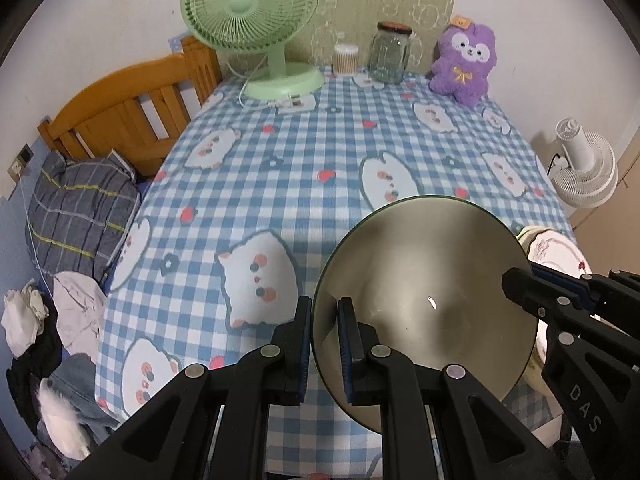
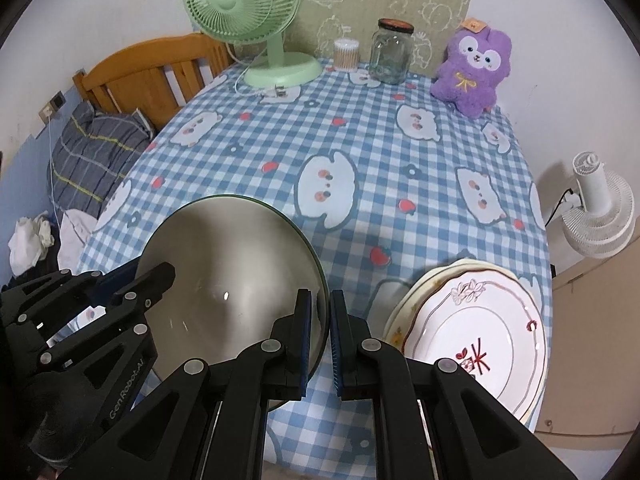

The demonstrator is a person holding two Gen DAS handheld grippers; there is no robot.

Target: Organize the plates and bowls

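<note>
A grey bowl (image 1: 424, 300) with a dark rim hangs tilted over the near part of the checked table (image 1: 312, 152), held from both sides. My left gripper (image 1: 325, 320) is shut on its left rim, one finger inside and one outside. My right gripper (image 1: 516, 280) clamps the opposite rim. In the right wrist view the same bowl (image 2: 232, 280) fills the lower left, my right gripper (image 2: 321, 312) is shut on its right edge, and the left gripper (image 2: 160, 274) grips the far side. A stack of white patterned plates (image 2: 480, 328) lies on the table just right of the bowl.
At the table's far edge stand a green fan (image 2: 256, 20), a cotton-swab tub (image 2: 346, 54), a glass jar (image 2: 391, 54) and a purple plush toy (image 2: 472, 72). A white fan (image 2: 600, 208) stands off the right edge. A wooden bed frame (image 1: 132, 108) and clothes (image 1: 80, 208) lie left.
</note>
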